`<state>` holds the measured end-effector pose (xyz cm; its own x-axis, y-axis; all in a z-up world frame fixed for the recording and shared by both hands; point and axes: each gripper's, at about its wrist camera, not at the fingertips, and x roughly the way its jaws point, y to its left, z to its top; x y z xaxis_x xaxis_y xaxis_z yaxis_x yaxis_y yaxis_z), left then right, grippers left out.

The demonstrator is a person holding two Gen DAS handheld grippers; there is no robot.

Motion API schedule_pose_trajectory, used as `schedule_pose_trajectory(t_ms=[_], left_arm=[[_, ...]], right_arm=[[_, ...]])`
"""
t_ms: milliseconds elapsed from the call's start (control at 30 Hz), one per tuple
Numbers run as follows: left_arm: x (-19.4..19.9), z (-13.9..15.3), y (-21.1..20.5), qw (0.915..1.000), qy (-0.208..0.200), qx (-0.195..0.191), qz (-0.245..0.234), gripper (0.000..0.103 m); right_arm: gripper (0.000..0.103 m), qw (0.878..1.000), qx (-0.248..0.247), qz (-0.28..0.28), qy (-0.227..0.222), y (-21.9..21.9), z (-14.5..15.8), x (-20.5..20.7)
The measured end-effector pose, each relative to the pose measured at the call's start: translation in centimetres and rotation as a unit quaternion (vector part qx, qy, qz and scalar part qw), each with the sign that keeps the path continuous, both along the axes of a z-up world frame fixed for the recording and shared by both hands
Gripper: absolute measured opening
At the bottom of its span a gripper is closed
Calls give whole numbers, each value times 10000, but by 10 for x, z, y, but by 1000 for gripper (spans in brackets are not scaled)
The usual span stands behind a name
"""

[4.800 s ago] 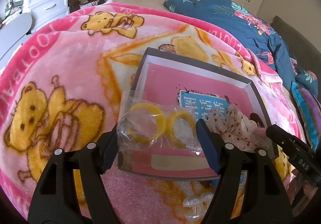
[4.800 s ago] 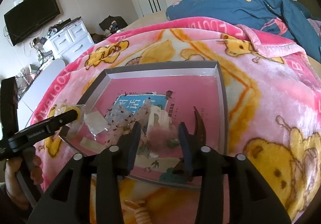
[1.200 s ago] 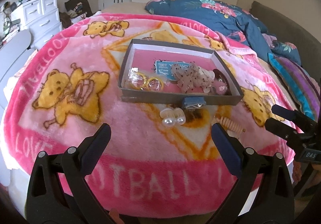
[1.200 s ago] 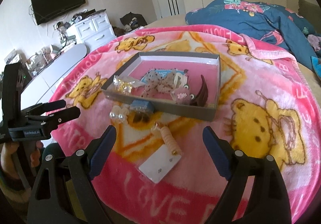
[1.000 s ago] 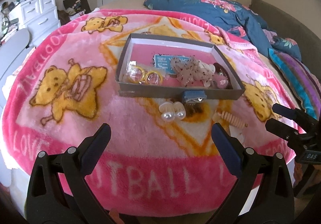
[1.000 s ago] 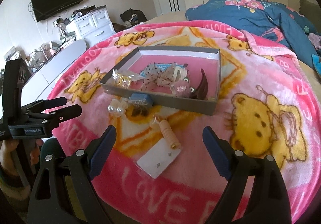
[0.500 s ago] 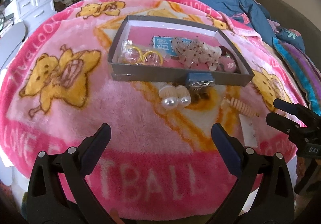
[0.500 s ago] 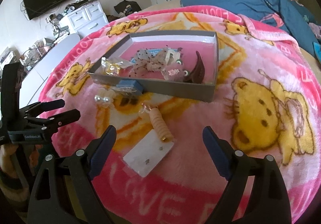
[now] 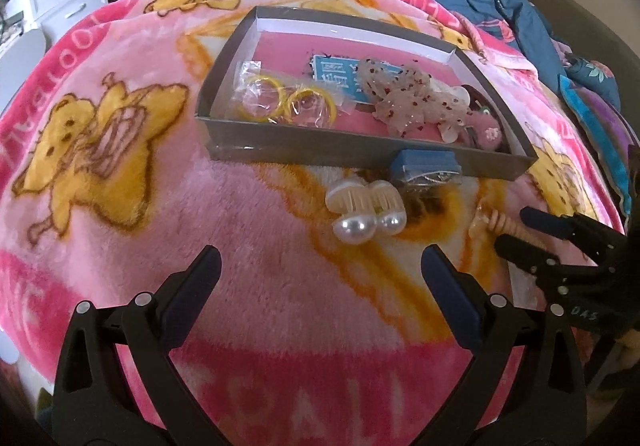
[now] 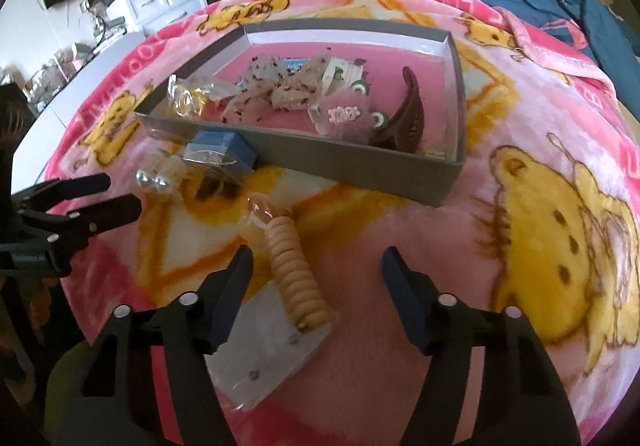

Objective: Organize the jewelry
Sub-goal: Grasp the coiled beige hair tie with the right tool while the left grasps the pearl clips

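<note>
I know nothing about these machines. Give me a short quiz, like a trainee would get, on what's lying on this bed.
1. True or false: the yellow rings lie inside the grey box.
2. Which lies between the right claw fingers? A) peach coil hair tie B) pearl clips
3. Fill in: the small blue box sits ____ the grey box.

Key: 1 true; 2 A; 3 outside, against its front wall.

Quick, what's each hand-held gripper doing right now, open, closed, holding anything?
Left hand-held gripper: open, empty, above the blanket.
Right hand-held gripper: jaws closing, not gripping yet; the coil hair tie lies between them.
</note>
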<state>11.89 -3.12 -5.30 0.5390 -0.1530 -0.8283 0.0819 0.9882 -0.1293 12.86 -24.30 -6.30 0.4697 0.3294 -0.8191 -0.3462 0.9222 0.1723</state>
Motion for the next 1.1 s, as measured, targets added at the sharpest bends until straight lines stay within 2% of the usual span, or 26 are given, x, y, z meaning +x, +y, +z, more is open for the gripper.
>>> schedule_pose_trajectory(t_ms=[167, 233, 300, 367, 467, 533, 567, 633, 700, 1100], left_arm=[[11, -5, -1, 9999, 62, -80, 31, 93], [15, -7, -3, 9999, 75, -139, 26, 93], [19, -9, -6, 9999, 94, -110, 20, 93], [21, -11, -10, 9999, 86, -93, -11, 93], [24, -13, -18, 9999, 50, -6, -102, 91], [25, -14, -22, 9999, 6, 100, -132, 76], [25, -14, -23, 9998, -6, 168, -141, 71], [25, -14, -24, 9996, -44, 237, -150, 49], [25, -13, -23, 9997, -61, 171, -183, 39], [6, 4, -6, 9996, -176, -225, -71, 39]], right_arm=[[51, 9997, -186, 66, -134, 7, -4, 5], [43, 9995, -216, 105, -203, 8, -5, 5], [26, 9995, -180, 110, -245, 9, -5, 4], [17, 9995, -169, 89, -267, 7, -4, 4], [17, 9997, -69, -9, -249, 0, -3, 5], [17, 9997, -4, -101, -244, -6, -1, 4], [17, 9996, 25, -144, -234, -9, 0, 4], [17, 9995, 34, -212, -247, -15, 2, 2], [17, 9993, 72, -270, -264, -20, 5, 0], [17, 9979, 293, -315, -475, -28, 31, -14]])
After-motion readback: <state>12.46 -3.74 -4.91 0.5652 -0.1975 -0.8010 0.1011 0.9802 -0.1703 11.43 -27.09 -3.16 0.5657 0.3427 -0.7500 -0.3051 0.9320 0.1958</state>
